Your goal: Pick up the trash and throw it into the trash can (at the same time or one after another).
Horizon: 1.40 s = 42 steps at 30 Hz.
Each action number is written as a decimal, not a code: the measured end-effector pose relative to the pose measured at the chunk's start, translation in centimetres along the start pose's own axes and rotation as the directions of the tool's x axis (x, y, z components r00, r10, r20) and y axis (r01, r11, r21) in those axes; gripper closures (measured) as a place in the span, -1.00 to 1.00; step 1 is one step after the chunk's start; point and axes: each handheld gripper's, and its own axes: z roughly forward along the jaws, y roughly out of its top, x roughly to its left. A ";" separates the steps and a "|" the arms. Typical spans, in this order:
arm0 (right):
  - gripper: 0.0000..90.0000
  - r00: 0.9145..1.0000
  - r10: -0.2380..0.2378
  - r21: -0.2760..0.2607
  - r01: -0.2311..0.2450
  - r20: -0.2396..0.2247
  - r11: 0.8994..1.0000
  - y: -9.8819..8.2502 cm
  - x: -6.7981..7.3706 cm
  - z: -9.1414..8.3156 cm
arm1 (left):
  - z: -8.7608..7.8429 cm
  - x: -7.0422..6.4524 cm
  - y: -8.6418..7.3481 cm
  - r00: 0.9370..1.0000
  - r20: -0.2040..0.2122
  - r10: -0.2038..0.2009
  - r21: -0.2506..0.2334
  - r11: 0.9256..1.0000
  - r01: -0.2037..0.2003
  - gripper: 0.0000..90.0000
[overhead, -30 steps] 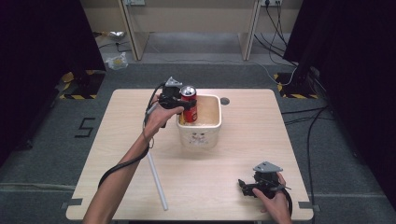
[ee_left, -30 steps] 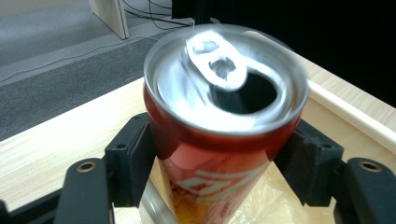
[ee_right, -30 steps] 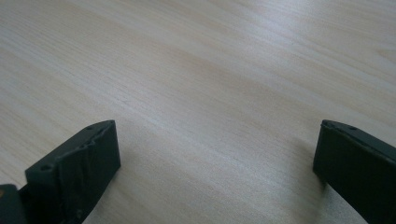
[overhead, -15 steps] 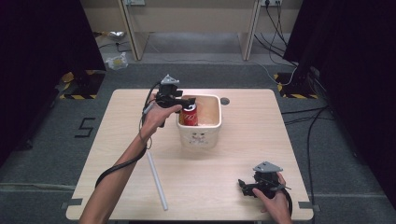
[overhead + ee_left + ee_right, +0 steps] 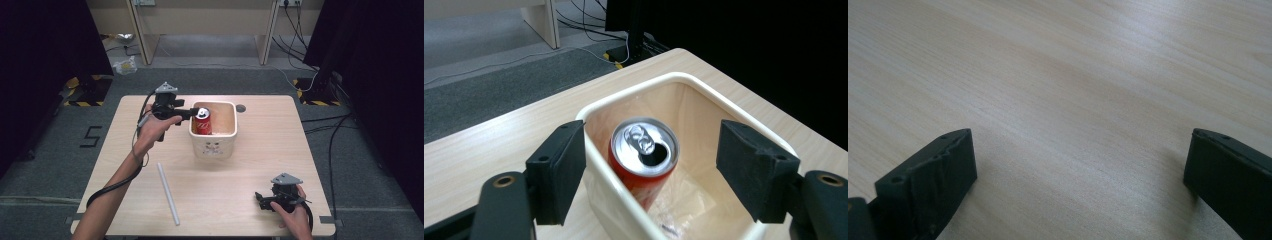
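One red soda can [image 5: 644, 160] dropped, now leaning inside cream bin [image 5: 214, 146]. Left claw [image 5: 189, 114] spread wide at bin's 9 o'clock. Right claw [image 5: 261, 199] spread, resting on table [image 5: 240, 185].

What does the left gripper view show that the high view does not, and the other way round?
Left gripper view alone: the open mouth on the can's top and crumpled plastic lying on the tub's bottom.

High view alone: the white tube on the table, and the right gripper low near the front edge.

Both: the red can leaning inside the cream tub, the left gripper open beside it.
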 end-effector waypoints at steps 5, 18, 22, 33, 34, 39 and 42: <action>-0.98 1.000 -0.001 0.001 0.001 0.001 1.000 0.0 0.0 0.0 | -1.8 -0.1 -0.8 1.000 0.005 -0.002 -0.018 1.000 0.003 -0.40; -0.98 1.000 -0.002 0.001 0.002 0.002 1.000 0.0 0.0 0.0 | -5.5 -1.1 -4.1 1.000 0.007 0.006 -0.003 1.000 -0.006 -0.41; -0.98 1.000 -0.002 0.001 0.002 0.002 1.000 0.0 0.0 0.0 | -6.2 -1.0 -5.3 1.000 0.005 0.003 -0.009 1.000 -0.002 -0.41; -0.98 1.000 0.000 0.003 0.000 0.002 1.000 0.0 0.0 0.0 | -7.2 -1.7 -8.2 1.000 -0.018 0.016 -0.005 1.000 -0.016 -0.41; -0.98 1.000 0.000 0.003 0.000 0.002 1.000 0.0 0.0 0.0 | -7.2 -1.8 -8.5 1.000 -0.018 0.018 -0.003 1.000 -0.018 -0.41; -0.98 1.000 -0.001 0.003 0.001 0.002 1.000 0.0 0.0 0.0 | -7.4 -2.3 -10.2 1.000 0.021 -0.008 0.000 1.000 0.008 -0.42; -0.98 1.000 -0.002 0.002 0.002 0.003 1.000 0.0 0.0 0.0 | -7.4 -2.6 -11.2 1.000 0.022 -0.017 0.000 1.000 0.017 -0.41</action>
